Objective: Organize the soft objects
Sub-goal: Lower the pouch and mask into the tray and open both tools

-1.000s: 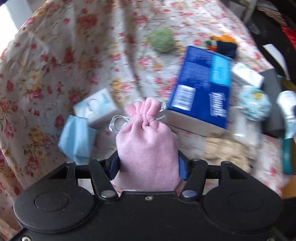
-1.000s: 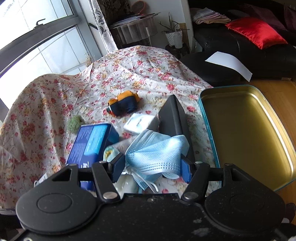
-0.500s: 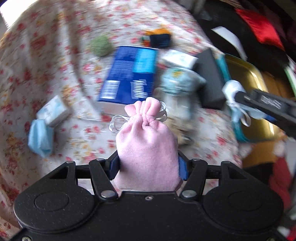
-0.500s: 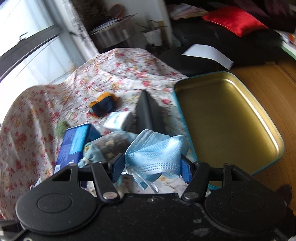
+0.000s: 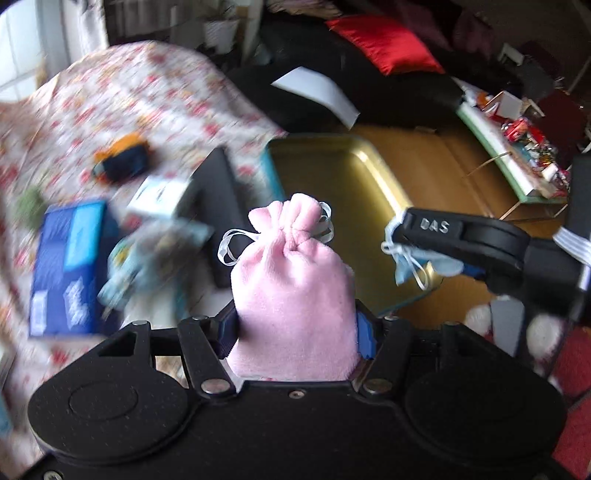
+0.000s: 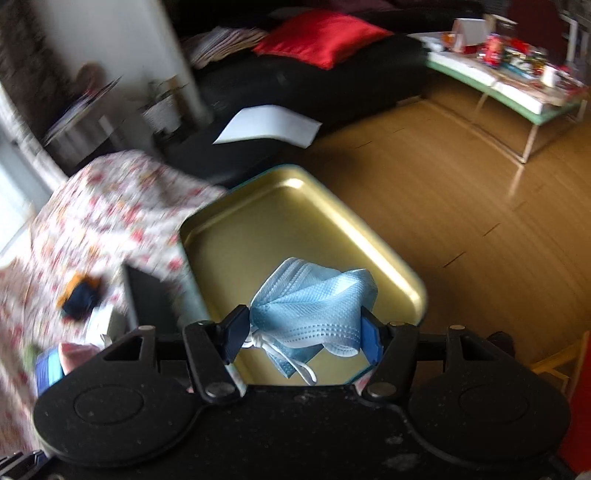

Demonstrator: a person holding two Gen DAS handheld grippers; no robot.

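Floral cloth (image 5: 122,92) covers the table, with wooden floor (image 6: 461,206) beyond its edge. Left gripper (image 5: 297,328) is clenched on a pink drawstring pouch (image 5: 291,295), both blue pads pressed into its sides, the gathered neck and white cord loops pointing away from the camera. Right gripper (image 6: 303,334) is clamped on a crumpled blue face mask (image 6: 314,306), its white ear loops dangling below the pads; it hangs over the near part of a gold tray (image 6: 258,236) with a teal rim that sits at the table's edge nearest the floor. Left of the tray lie a black case (image 5: 219,206), a white packet (image 5: 159,194), a blue box (image 5: 66,266) and an orange and navy item (image 5: 122,162), all blurred. Behind, a black sofa (image 6: 314,88) bears a red cushion (image 6: 321,35).
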